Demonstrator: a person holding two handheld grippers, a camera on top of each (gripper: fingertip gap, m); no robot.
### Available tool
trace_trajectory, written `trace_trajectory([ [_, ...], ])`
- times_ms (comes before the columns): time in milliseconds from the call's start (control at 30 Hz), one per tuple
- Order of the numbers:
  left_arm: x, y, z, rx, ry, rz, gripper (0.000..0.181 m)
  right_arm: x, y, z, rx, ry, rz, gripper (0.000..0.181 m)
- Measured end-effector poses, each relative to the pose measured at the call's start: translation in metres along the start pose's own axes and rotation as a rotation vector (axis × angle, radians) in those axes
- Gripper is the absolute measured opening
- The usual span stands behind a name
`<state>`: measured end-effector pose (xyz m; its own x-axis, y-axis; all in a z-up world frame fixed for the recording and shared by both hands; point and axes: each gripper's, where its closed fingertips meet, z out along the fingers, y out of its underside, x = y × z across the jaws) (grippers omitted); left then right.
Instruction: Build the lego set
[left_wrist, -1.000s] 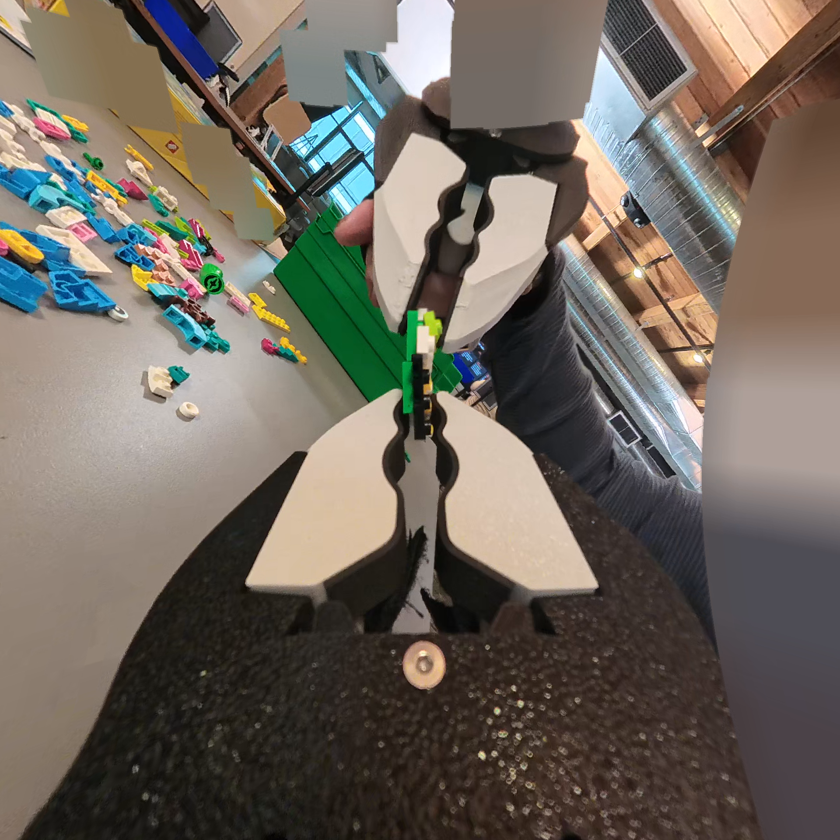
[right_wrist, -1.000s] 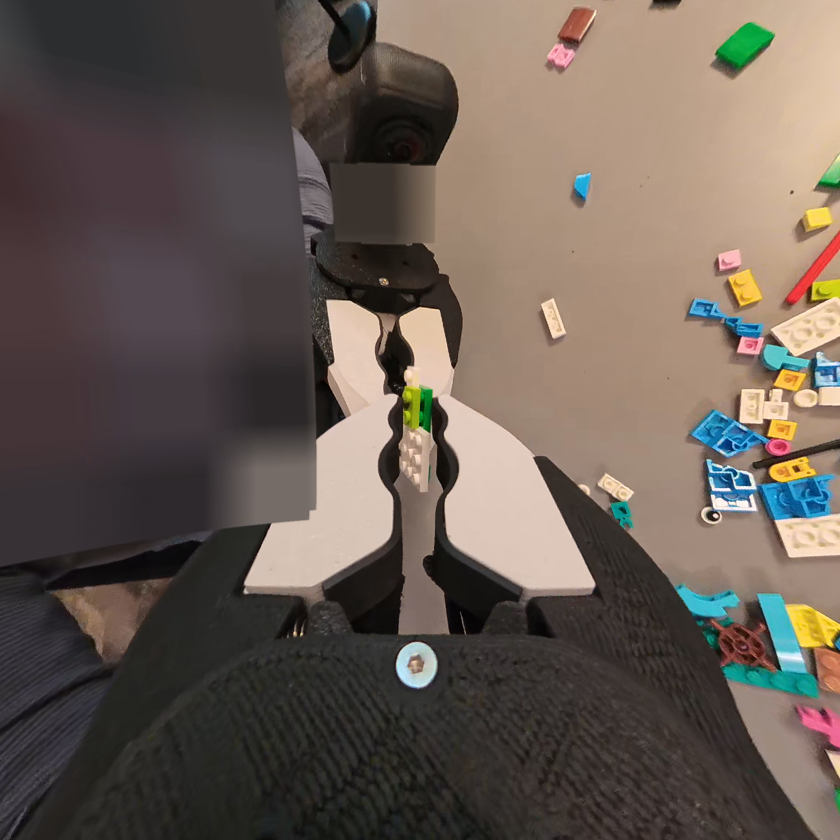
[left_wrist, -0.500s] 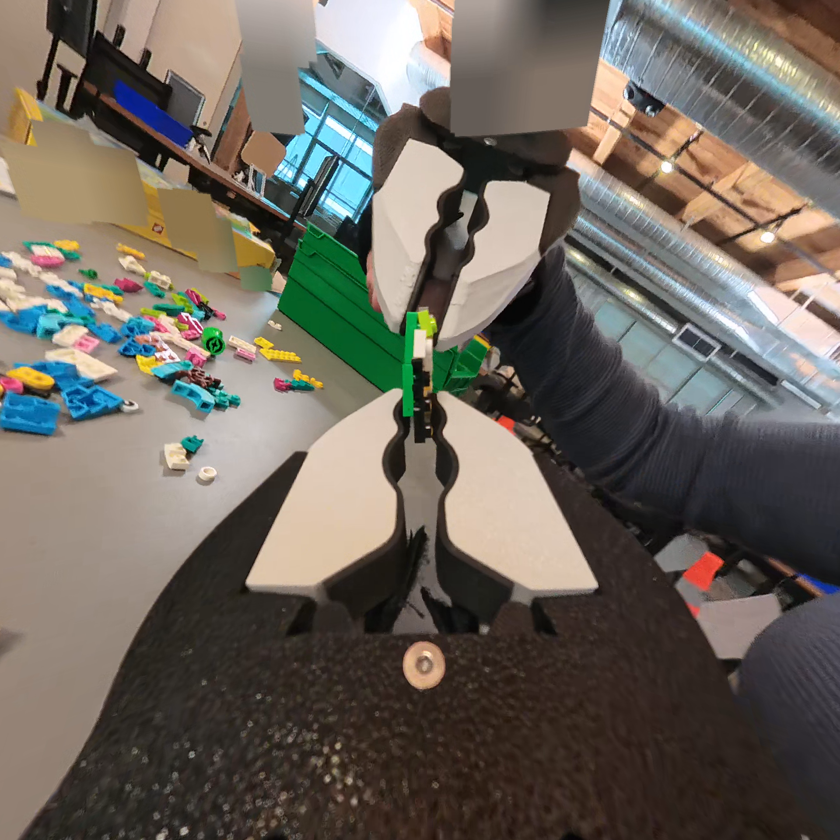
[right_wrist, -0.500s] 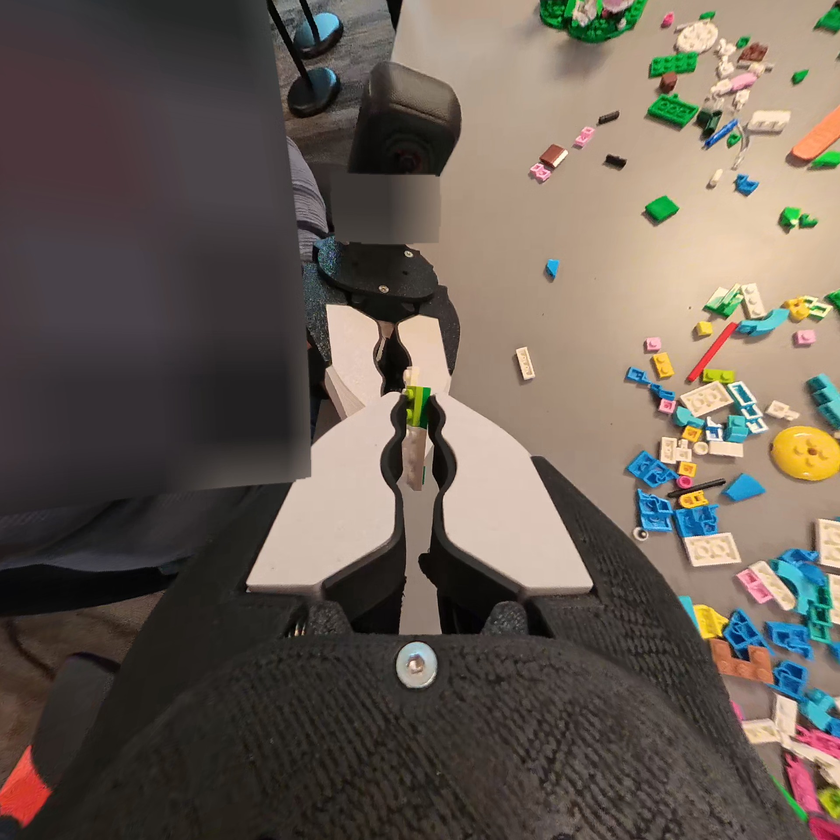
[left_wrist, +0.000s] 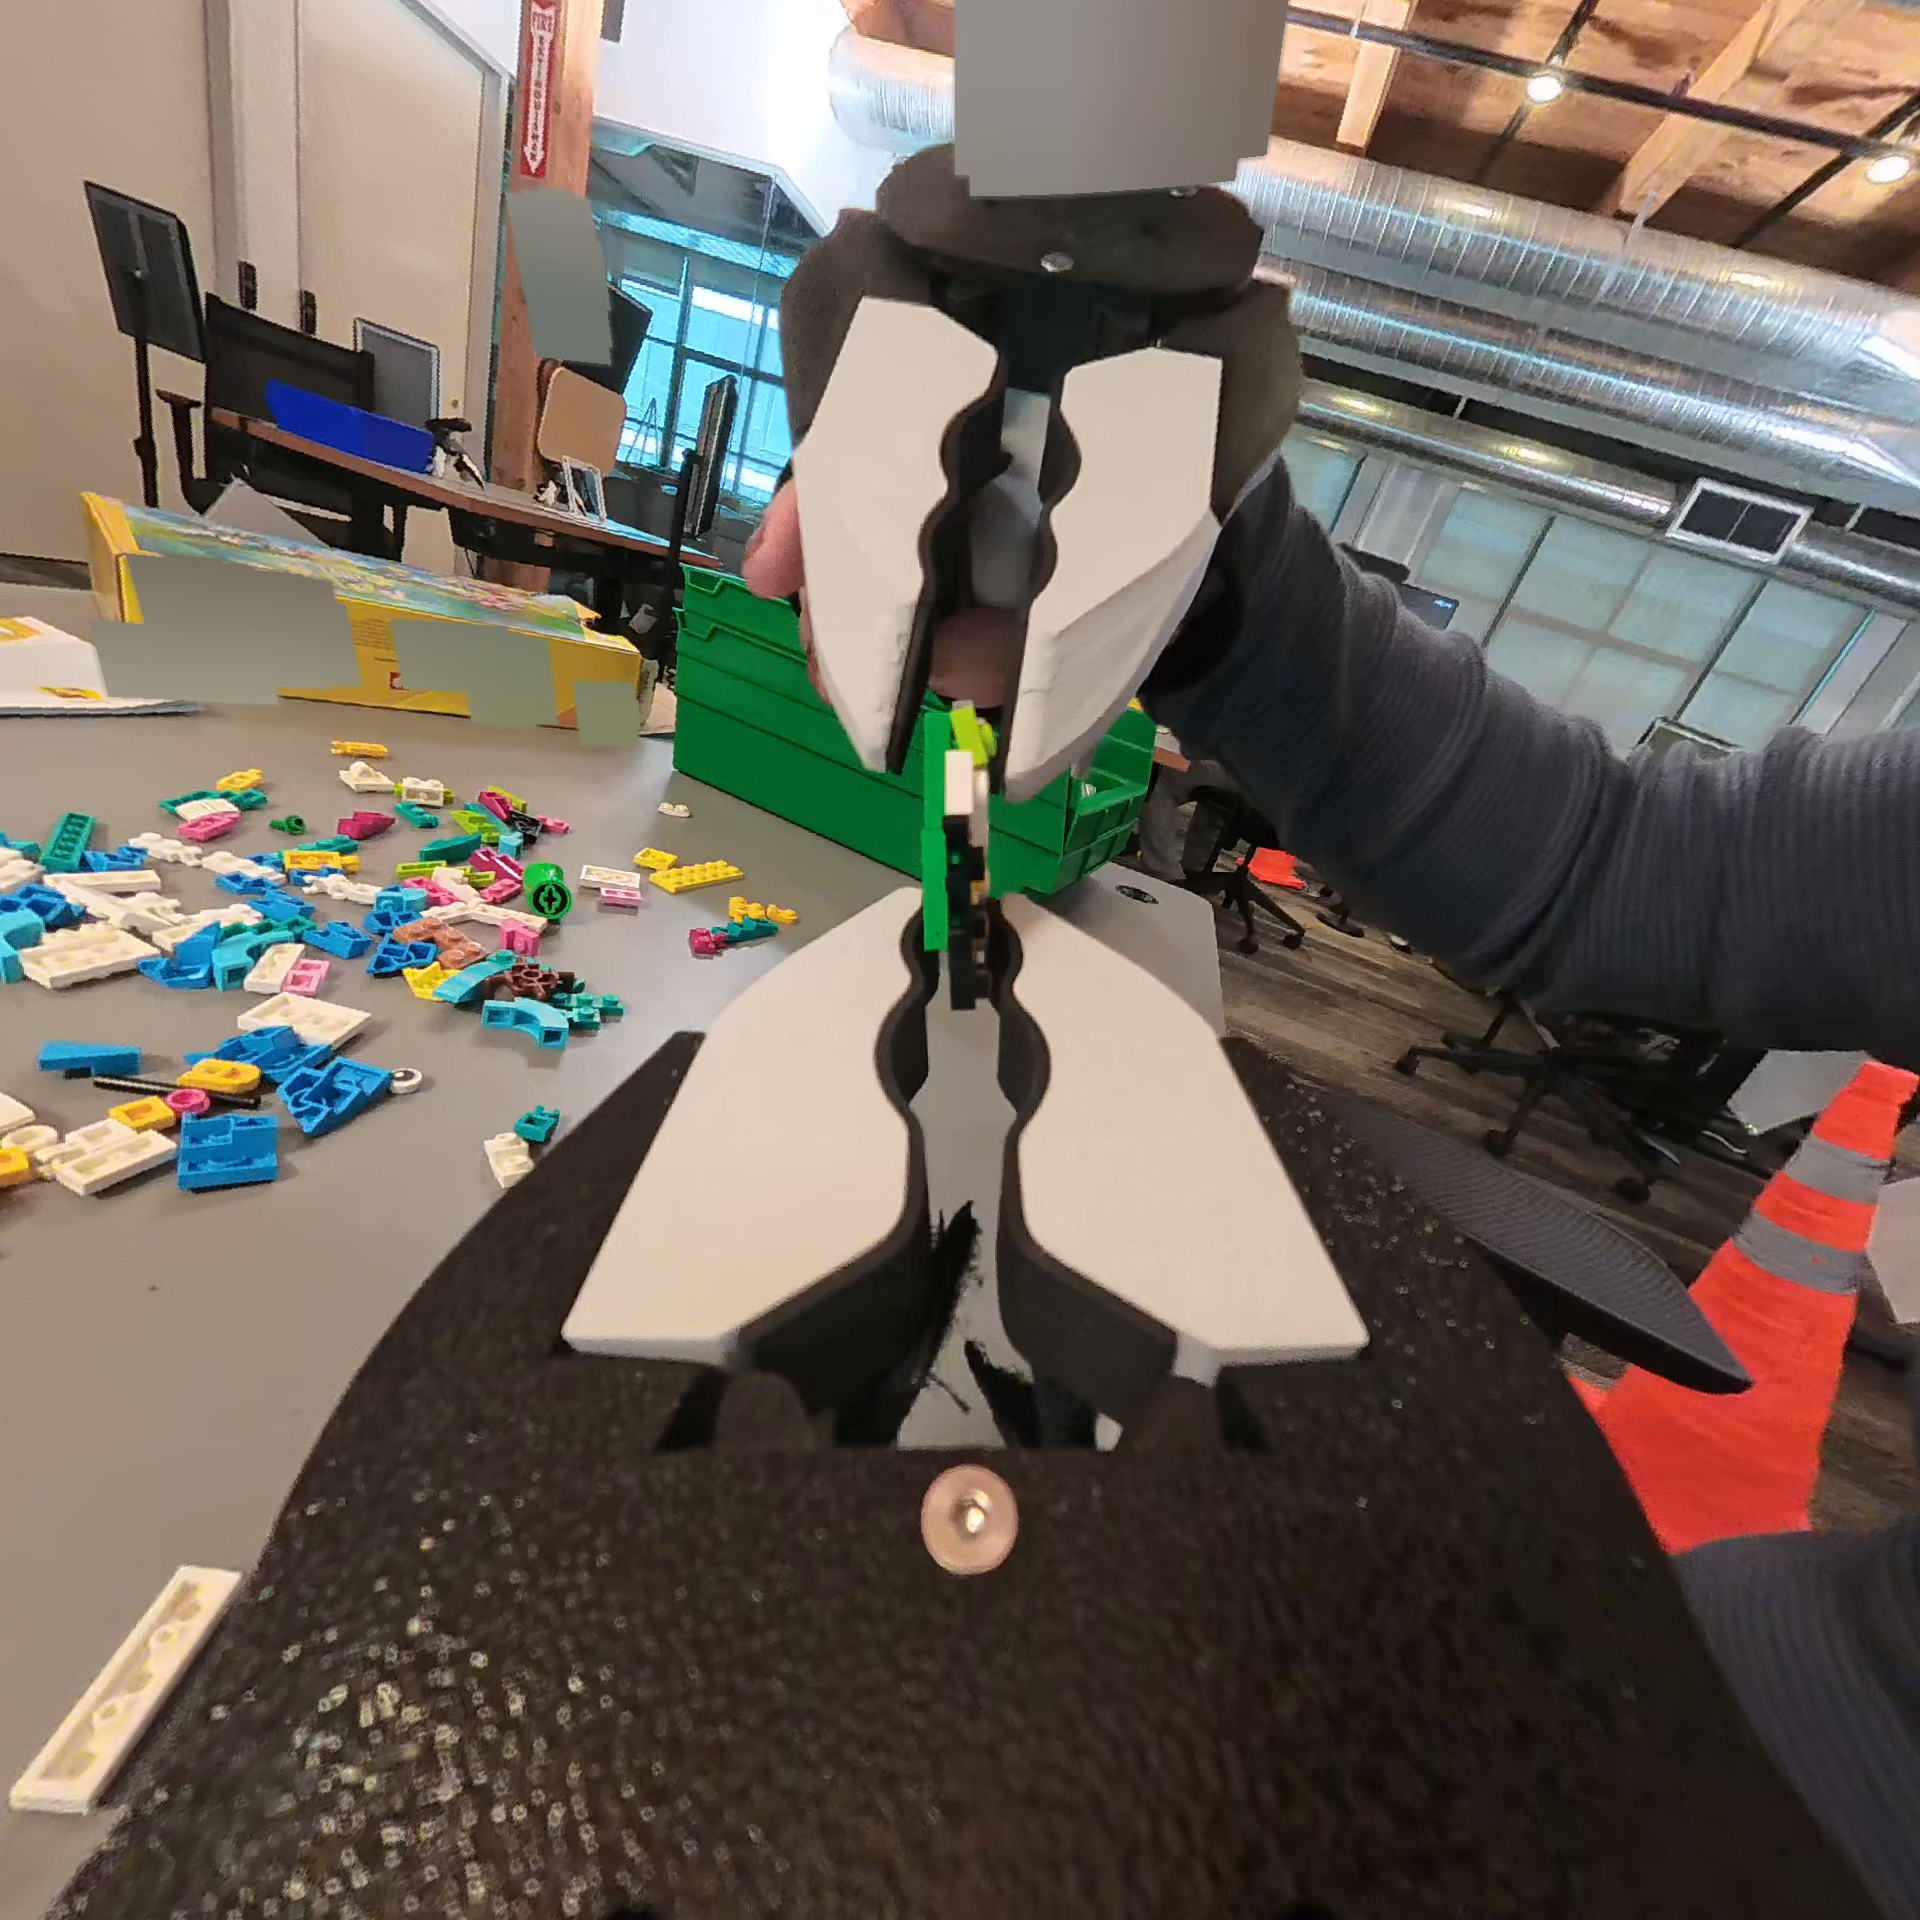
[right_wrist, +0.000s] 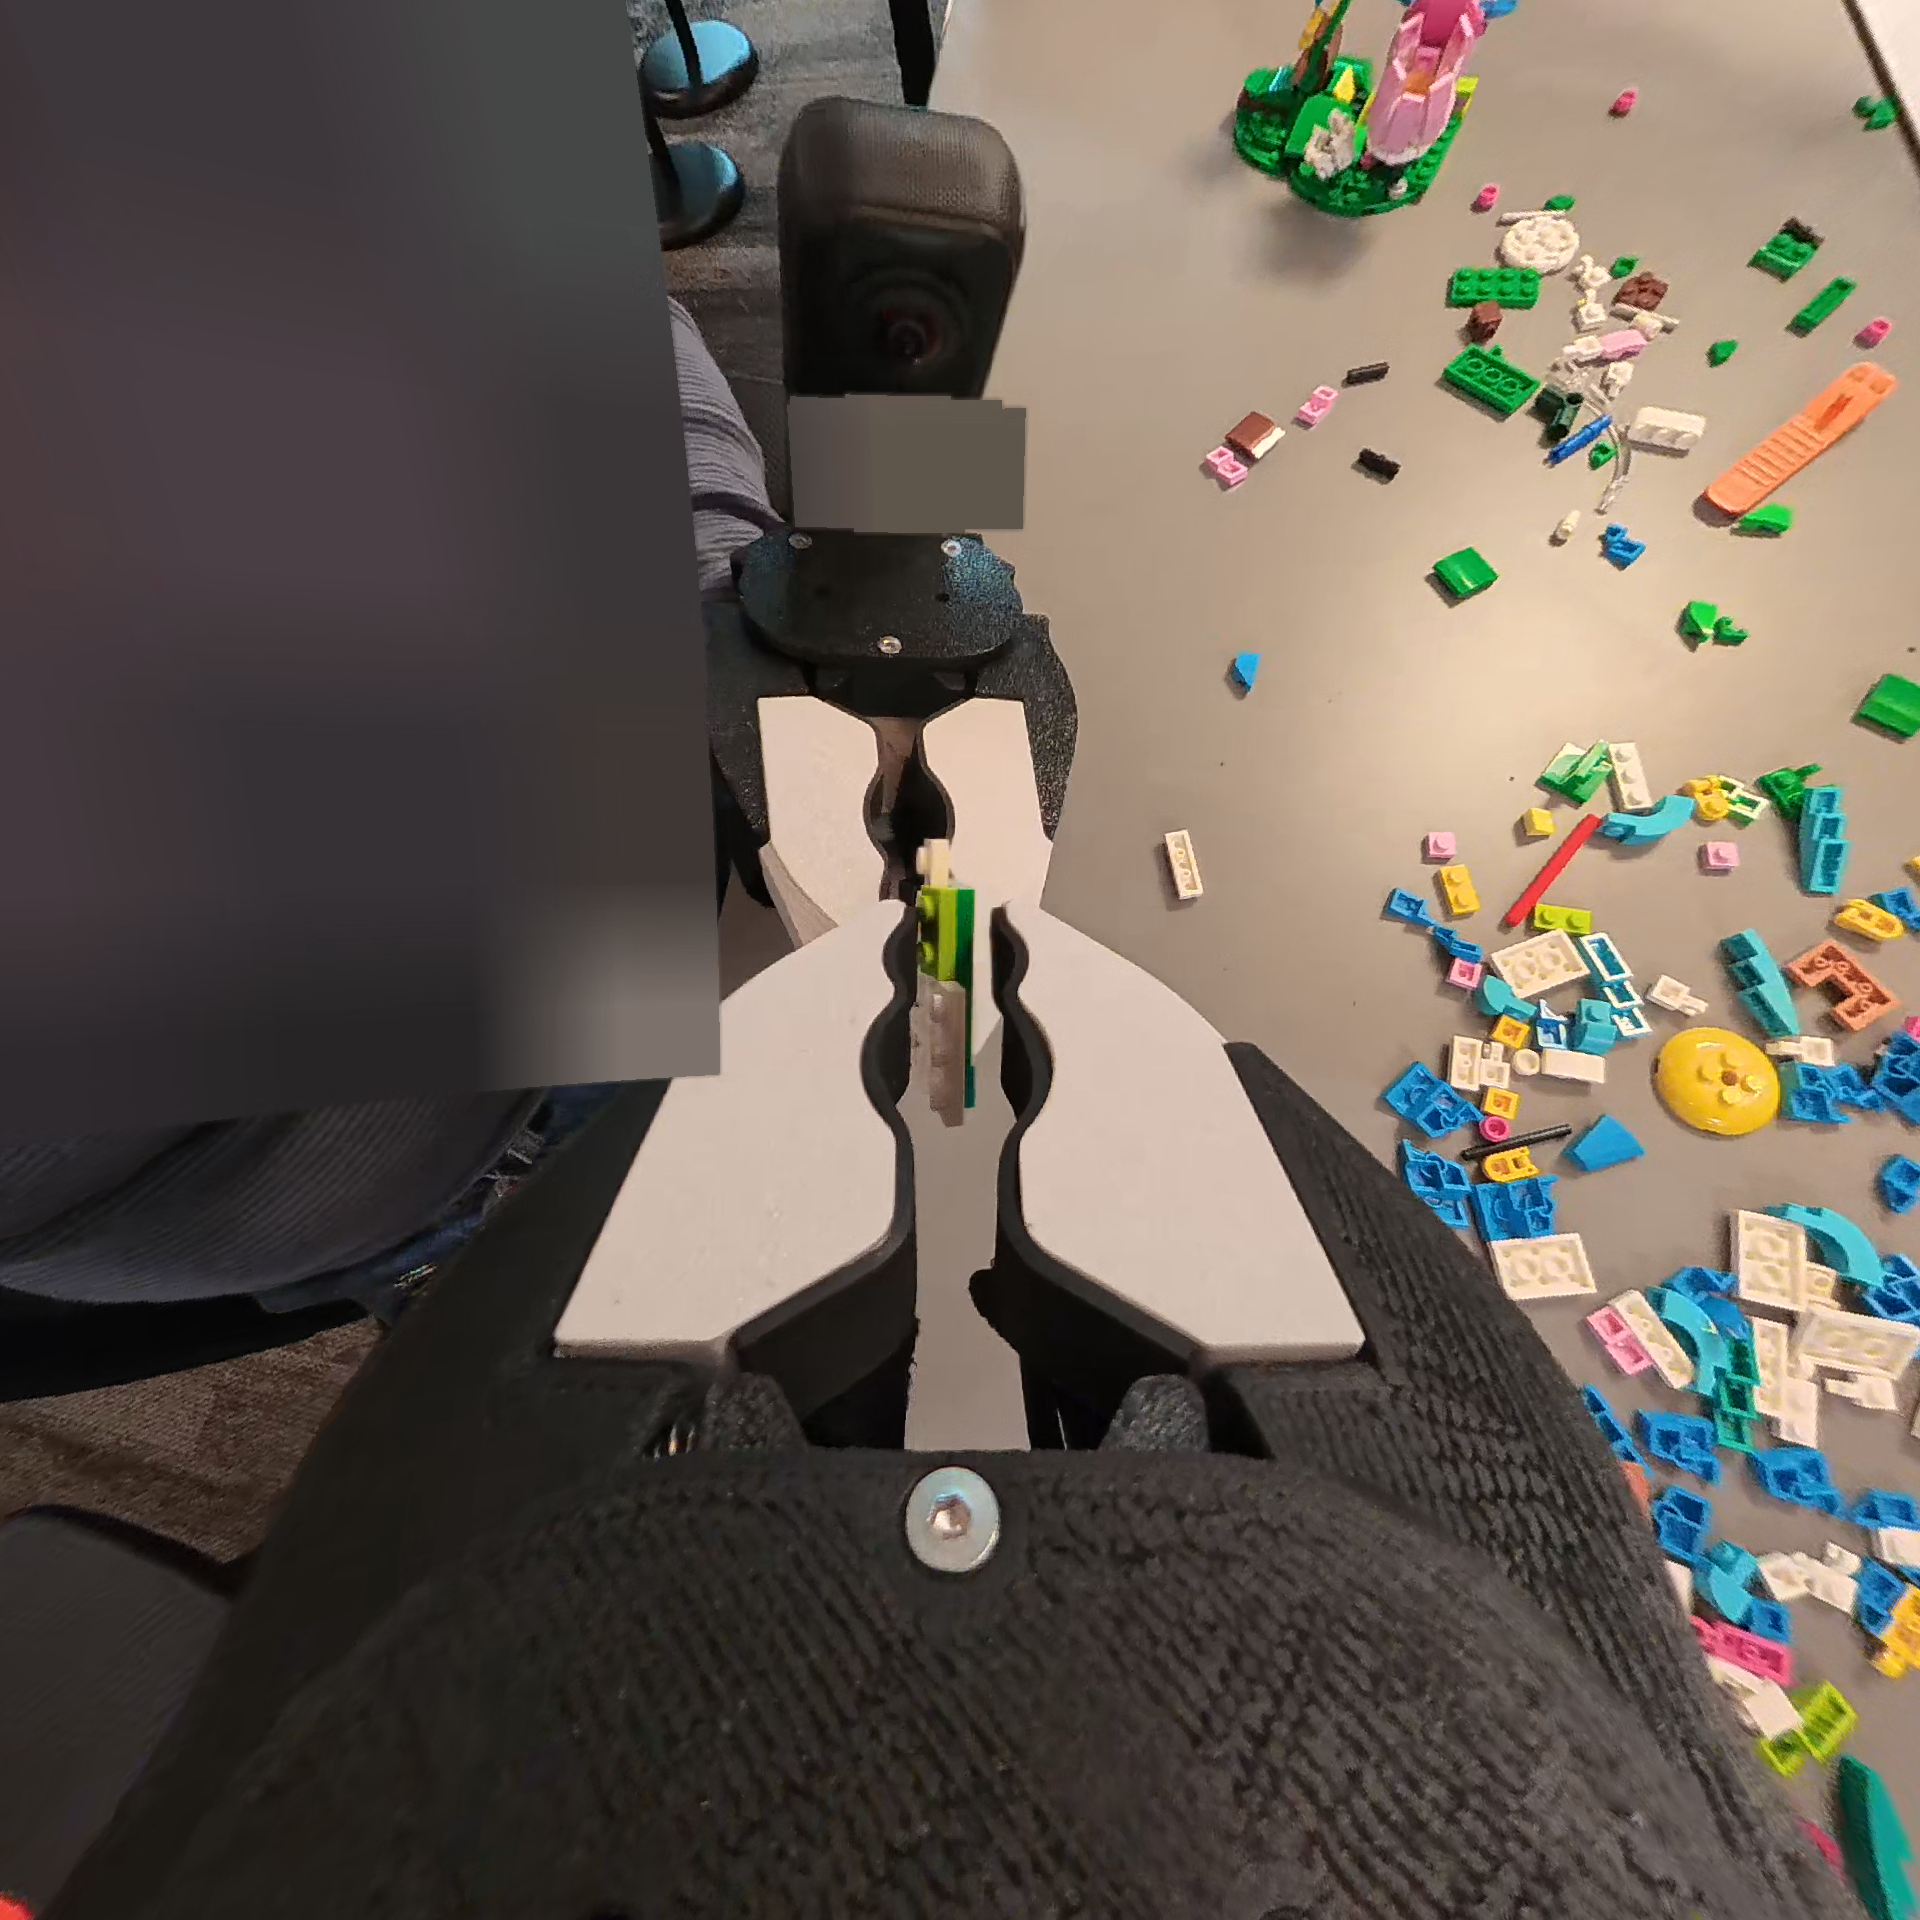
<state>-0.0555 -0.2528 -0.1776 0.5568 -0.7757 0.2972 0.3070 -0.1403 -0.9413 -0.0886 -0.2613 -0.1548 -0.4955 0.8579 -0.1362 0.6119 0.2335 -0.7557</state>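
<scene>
Lego sub-assembly (left_wrist: 951, 852), a thin stack of green, lime, white and black plates, is held in mid-air above the grey table (left_wrist: 260, 1299), pinched edge-on between left gripper (left_wrist: 961, 935) and right gripper (right_wrist: 945, 935), both narrowly closed on it. It is judged light, rigid and easily split; a grip on the flat faces is advised.

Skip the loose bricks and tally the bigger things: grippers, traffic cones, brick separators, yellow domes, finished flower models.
Grippers: 2, left gripper and right gripper, both pinching the green assembly
Traffic cone: 1
Orange brick separator: 1
Yellow dome: 1
Flower model: 1
Total: 6
</scene>
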Motion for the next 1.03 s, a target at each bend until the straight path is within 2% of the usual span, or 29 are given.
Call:
trace_trajectory([
  [300,0.002,-0.002,-0.001,0.01,0.024,0.041,0.008,-0.005,-0.003,0.003,0.053,-0.032,0.011,0.008],
  [600,0.007,0.001,-0.001,-0.032,0.023,0.195,0.008,-0.014,-0.001,0.001,0.097,-0.027,-0.031,0.007],
  [733,0.007,0.003,-0.001,-0.066,0.026,0.241,0.008,-0.015,0.002,0.0,0.101,0.048,-0.107,0.008],
  [800,0.008,0.004,0.0,-0.105,0.038,0.287,0.008,-0.016,0.007,-0.001,0.077,0.077,-0.143,0.02],
  [900,0.005,0.01,-0.001,-0.193,0.038,0.384,0.008,-0.02,0.01,-0.003,0.049,0.102,-0.173,0.024],
  [1033,-0.008,0.017,-0.006,-0.357,-0.01,0.518,0.008,-0.015,0.021,-0.007,-0.122,0.284,-0.29,0.028],
])
